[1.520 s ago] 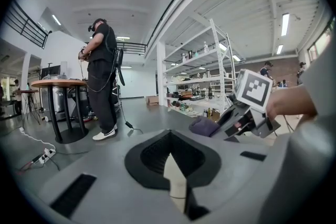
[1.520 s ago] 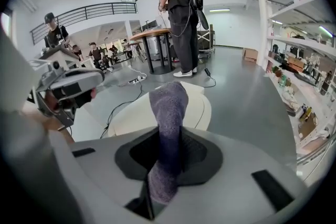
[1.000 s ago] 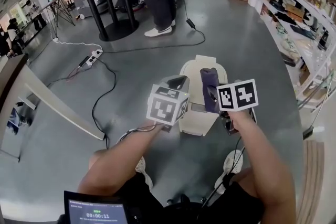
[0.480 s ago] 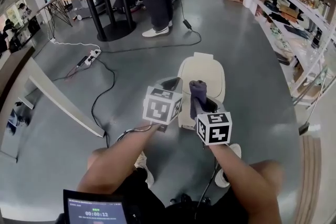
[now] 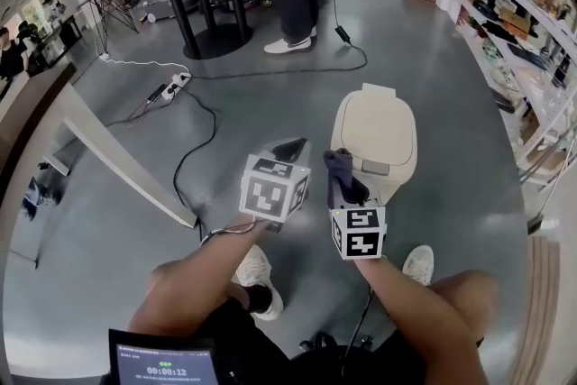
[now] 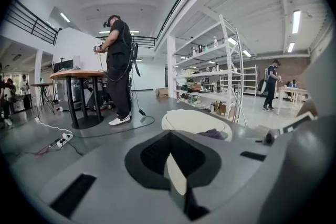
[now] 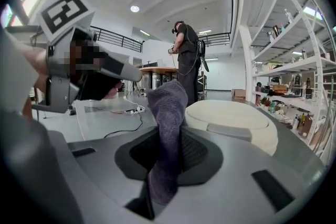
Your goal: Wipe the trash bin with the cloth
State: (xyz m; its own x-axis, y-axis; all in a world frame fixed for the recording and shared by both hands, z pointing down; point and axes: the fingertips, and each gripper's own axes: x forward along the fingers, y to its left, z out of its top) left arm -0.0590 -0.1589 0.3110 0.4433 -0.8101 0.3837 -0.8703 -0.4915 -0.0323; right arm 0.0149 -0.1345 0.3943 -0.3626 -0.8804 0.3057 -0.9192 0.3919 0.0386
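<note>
the cream trash bin (image 5: 374, 135) stood with its lid closed on the grey floor (image 5: 135, 284). at its near left edge the right gripper (image 5: 345, 187) was clamped on a purple-grey cloth (image 5: 339, 169) that stuck upward. the left gripper (image 5: 288, 147), jaws together and empty, hung just left. a screen (image 5: 167, 370) read 00:00:12.

Timer "00:00:12" on screen (image 5: 165, 364)
</note>
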